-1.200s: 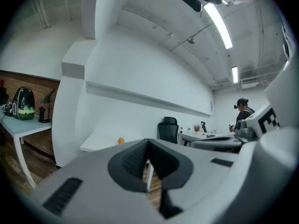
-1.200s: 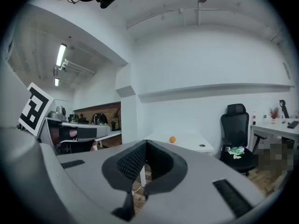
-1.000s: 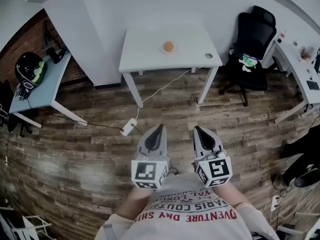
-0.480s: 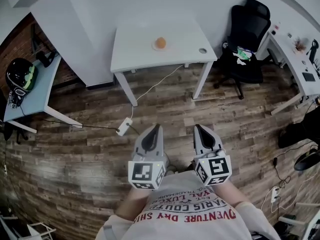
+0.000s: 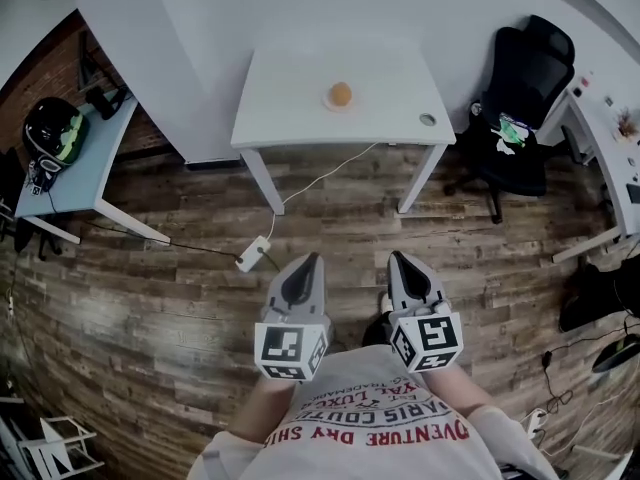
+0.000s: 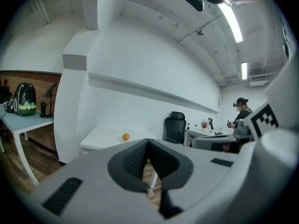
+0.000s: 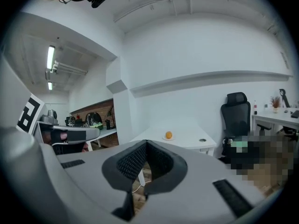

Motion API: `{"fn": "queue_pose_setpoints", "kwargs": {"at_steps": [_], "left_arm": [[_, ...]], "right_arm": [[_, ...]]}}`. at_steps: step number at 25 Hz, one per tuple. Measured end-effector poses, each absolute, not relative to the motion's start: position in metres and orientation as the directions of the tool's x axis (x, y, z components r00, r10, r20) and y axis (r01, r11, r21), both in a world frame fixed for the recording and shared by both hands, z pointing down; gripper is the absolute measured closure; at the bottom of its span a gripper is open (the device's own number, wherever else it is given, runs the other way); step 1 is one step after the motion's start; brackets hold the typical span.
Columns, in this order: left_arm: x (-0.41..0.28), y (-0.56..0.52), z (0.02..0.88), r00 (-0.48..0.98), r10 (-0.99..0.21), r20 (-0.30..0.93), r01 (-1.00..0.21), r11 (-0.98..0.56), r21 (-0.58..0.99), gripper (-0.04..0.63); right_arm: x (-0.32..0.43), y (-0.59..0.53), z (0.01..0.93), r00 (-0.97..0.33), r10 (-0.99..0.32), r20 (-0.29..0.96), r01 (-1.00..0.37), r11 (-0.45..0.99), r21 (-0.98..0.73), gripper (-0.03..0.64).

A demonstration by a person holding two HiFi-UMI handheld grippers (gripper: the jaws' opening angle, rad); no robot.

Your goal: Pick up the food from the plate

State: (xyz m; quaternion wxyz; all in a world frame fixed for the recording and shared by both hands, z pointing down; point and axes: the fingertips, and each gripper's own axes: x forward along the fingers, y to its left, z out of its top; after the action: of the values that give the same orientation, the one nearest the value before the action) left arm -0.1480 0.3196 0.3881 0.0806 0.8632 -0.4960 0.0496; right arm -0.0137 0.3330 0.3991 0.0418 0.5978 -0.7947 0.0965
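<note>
Both closed and empty, my left gripper [image 5: 311,260] and right gripper [image 5: 399,258] point over the floor [image 5: 150,268]; well ahead, on the white table [image 5: 285,108], the round orange food [image 5: 340,93] sits on its plate [image 5: 328,102], marginally nearer the left gripper's line.

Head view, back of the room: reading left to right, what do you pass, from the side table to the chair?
helmet → orange food → round cable hole → black office chair
</note>
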Motion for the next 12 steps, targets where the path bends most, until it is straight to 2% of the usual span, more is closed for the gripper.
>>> {"fn": "queue_pose_setpoints", "kwargs": {"at_steps": [5, 12], "left_arm": [[-0.117, 0.269, 0.388, 0.439, -0.879, 0.185, -0.898, -0.434, 0.072, 0.589], [-0.04, 0.2, 0.385, 0.39, -0.9, 0.196, -0.921, -0.376, 0.105, 0.589]], "right_arm": [[0.014, 0.276, 0.396, -0.362, -0.916, 0.172, -0.931, 0.345, -0.119, 0.609], [0.096, 0.197, 0.389, -0.409, -0.893, 0.19, -0.912, 0.394, -0.112, 0.609]]}}
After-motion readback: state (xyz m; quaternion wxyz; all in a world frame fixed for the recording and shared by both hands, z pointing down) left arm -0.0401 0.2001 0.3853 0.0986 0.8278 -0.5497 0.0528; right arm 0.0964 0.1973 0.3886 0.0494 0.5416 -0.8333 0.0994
